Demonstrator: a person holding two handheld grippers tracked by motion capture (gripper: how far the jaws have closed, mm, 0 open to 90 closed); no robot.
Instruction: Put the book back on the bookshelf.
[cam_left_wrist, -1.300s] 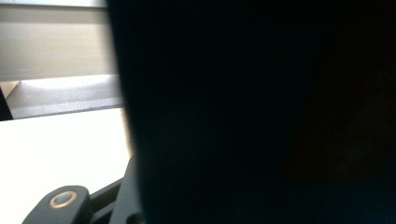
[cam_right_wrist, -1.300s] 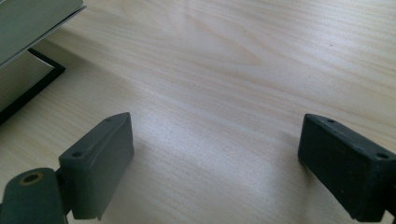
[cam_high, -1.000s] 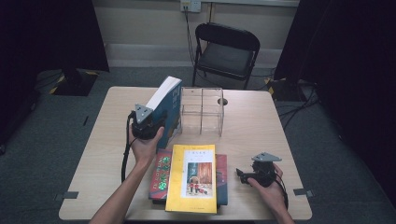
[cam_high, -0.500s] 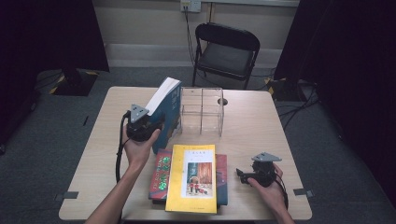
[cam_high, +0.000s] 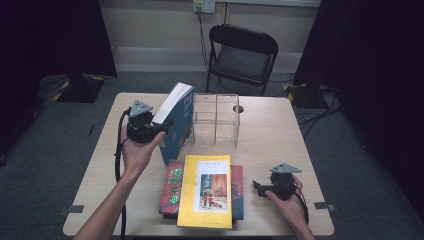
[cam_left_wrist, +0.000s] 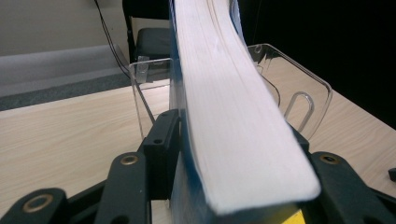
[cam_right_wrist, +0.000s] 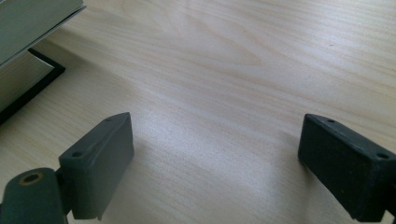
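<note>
Blue book (cam_left_wrist: 233, 116) clamped, left hand-held gripper (cam_left_wrist: 233, 154) | high: tilted

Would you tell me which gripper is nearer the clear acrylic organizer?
Left. The left gripper, clamping the blue book, is beside the clear organizer; the right gripper rests open near the table's front edge.

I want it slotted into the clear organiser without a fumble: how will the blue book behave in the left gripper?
The blue book looks thick, so probably heavy and stiff. The left gripper clamps one end, so it may sag or pivot. The clear organiser looks light and might slide if bumped.
</note>
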